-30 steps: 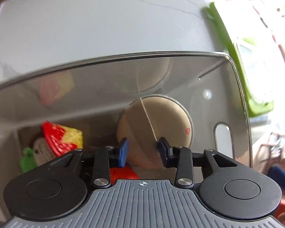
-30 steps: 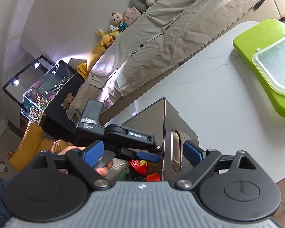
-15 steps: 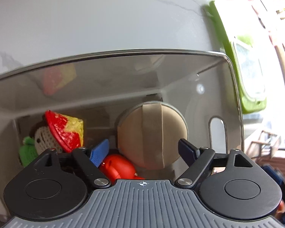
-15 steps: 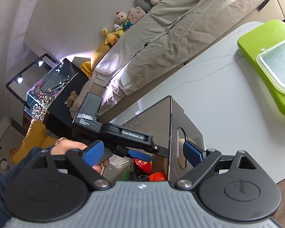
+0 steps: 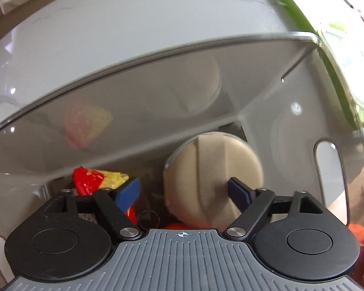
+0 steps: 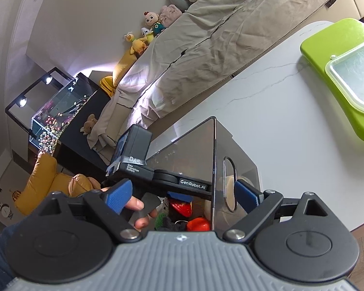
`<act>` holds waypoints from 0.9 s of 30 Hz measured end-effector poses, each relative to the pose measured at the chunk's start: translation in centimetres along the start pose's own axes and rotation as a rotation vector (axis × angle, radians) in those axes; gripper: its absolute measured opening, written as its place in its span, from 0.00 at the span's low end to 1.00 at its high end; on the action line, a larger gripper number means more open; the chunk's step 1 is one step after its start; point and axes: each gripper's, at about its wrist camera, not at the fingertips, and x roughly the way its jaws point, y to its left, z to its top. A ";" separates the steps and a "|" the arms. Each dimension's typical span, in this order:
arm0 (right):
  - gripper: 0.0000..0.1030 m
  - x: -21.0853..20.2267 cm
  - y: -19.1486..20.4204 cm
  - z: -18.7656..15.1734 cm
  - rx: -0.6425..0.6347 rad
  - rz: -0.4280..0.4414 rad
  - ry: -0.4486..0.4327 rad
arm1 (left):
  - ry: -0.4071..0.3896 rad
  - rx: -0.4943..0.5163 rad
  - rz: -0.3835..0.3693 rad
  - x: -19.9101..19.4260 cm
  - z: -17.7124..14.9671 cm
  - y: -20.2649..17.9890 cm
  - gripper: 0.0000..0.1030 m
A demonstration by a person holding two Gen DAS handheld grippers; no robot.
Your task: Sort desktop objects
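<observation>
A grey see-through storage box (image 5: 157, 77) stands on the white table (image 5: 109, 24). Inside it a round beige powder puff (image 5: 213, 169) leans against the far wall. A red and yellow crocheted toy (image 5: 94, 179) and a red object (image 6: 198, 223) lie beside it. My left gripper (image 5: 184, 194) is open and empty above the box, jaws spread in front of the puff. My right gripper (image 6: 182, 196) is open and empty above the box (image 6: 240, 165). The right wrist view shows the left gripper's body over the box opening.
A lime green tray (image 6: 337, 60) with a clear lidded container (image 6: 356, 75) sits at the table's far right. The tray also shows in the left wrist view (image 5: 337, 55). A covered sofa (image 6: 230, 29) and a fish tank (image 6: 58, 111) stand beyond the table.
One second ago my left gripper was shut on the powder puff. It opened and let the puff drop into the box. It has since drawn back and tilted up. The right gripper barely moved.
</observation>
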 end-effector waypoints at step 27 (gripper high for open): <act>0.90 0.9 1.5 -0.3 -0.026 0.027 0.030 | 0.343 -0.140 -0.318 -4.4 -2.0 3.1 0.90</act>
